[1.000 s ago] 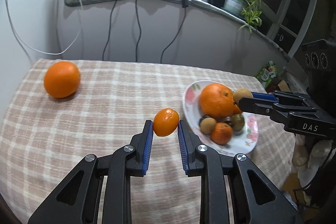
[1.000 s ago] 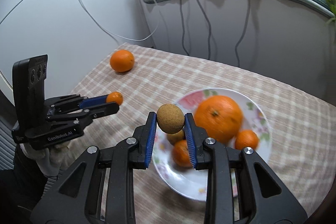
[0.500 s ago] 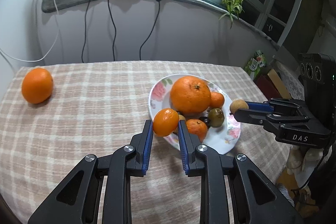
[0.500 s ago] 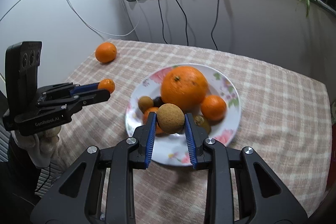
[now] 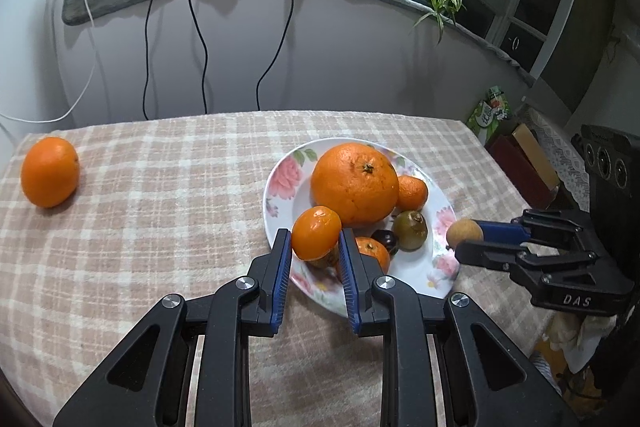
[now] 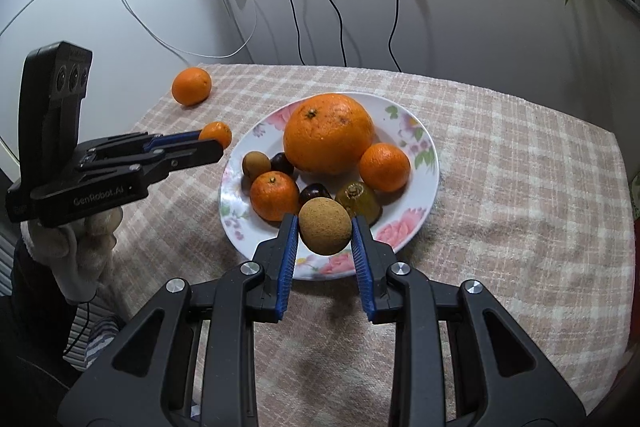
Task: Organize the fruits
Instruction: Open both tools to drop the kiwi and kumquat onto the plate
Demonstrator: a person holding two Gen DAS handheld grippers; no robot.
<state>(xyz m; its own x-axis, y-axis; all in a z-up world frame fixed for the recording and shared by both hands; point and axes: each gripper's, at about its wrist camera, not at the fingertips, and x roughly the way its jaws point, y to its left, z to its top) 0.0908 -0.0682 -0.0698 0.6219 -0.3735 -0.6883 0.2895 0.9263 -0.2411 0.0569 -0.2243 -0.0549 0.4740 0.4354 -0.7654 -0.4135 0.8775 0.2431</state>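
Floral plate (image 6: 430, 187): big orange (image 6: 328, 133), mandarins, small brown fruits | left gripper (image 5: 316, 247) grips kumquat (image 5: 316, 233) | right gripper (image 6: 325, 233) grips, apparently, longan (image 6: 325, 231)

Seven fruits sit on one floral plate (image 6: 424, 187): one large orange (image 6: 329, 133), two mandarins (image 6: 384, 166) (image 6: 274, 195), two dark round fruits (image 6: 282, 163) (image 6: 314, 193), one brown longan-like fruit (image 6: 256, 163) and one greenish fruit (image 6: 357, 205). One orange (image 6: 191, 86) lies on the tablecloth. Two grippers each hold one fruit: a kumquat-like orange fruit (image 5: 316, 233) and a tan round fruit (image 6: 325, 225).
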